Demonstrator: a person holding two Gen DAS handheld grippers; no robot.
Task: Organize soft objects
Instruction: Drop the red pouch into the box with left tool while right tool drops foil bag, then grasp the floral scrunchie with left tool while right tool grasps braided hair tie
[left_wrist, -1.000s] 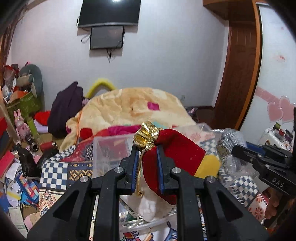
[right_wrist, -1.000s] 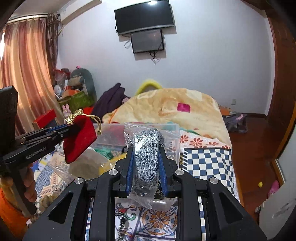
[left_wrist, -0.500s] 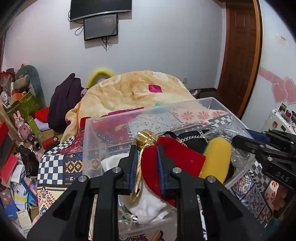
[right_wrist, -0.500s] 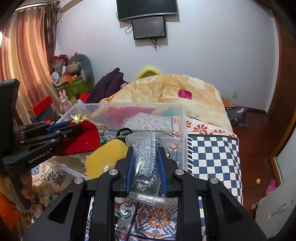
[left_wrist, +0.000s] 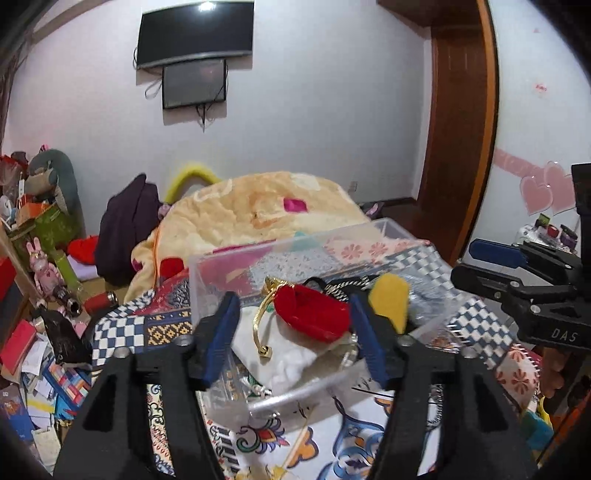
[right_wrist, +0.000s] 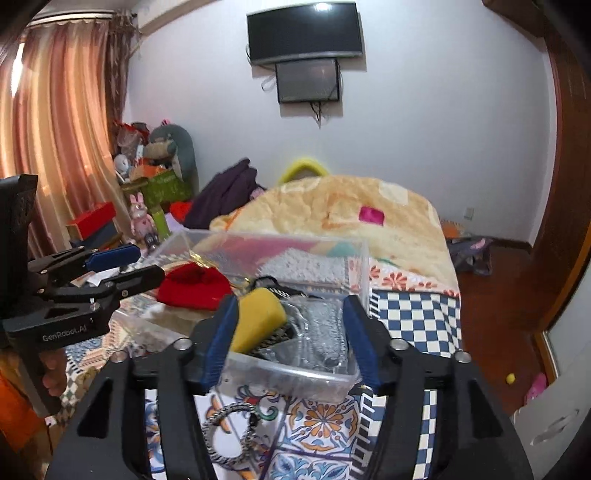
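A clear plastic box stands on the patterned cloth. In it lie a red pouch with a gold cord, a yellow sponge, a white soft item and a bagged grey knit item. My left gripper is open, its jaws on either side of the red pouch. My right gripper is open in front of the box, with the bagged grey item lying between its jaws.
A silver chain bracelet lies on the cloth in front of the box. A bed with a yellow blanket is behind. Boxes, toys and papers crowd the floor at the left. A wooden door is at the right.
Both grippers lowered to the box and opened. The left let go of the red pouch and the right let go of the bagged grey item; both now lie in the box.
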